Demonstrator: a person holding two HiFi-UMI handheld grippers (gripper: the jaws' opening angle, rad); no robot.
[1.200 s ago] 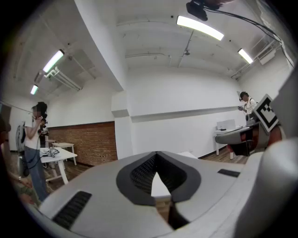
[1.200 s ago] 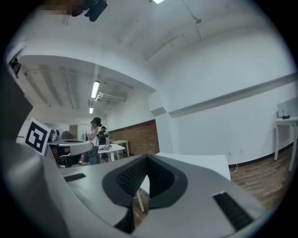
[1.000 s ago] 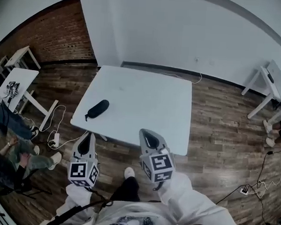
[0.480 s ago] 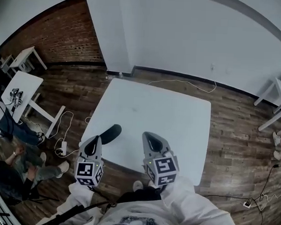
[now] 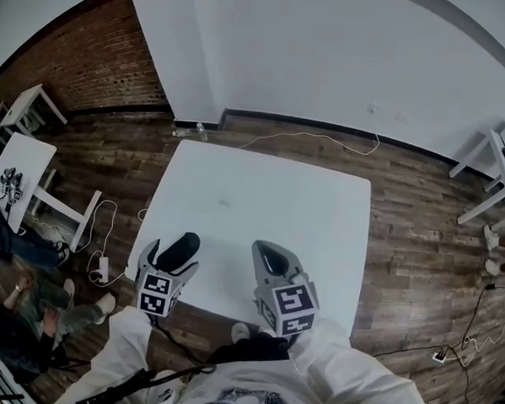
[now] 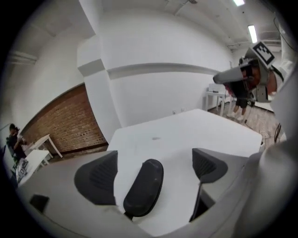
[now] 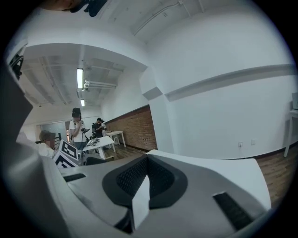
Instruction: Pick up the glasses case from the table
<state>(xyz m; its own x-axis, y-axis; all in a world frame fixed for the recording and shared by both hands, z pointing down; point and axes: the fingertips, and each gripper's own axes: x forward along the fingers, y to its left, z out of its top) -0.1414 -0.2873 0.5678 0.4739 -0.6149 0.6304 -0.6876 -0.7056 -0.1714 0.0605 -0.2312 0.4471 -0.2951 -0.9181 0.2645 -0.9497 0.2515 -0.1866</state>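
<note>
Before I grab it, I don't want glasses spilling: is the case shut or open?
Shut: the glasses case shows one smooth dark shell with no lid raised, and it lies flat on the table.

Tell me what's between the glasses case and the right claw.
Nothing but bare white tabletop. The head view shows that stretch between the glasses case and the right claw with no other object in it.

Left hand-held gripper [image 5: 172,256] is tilted downward, jaws opening, glasses case [image 6: 144,186] between them, apparently untouched; right hand-held gripper [image 5: 271,257] is held closed.
</note>
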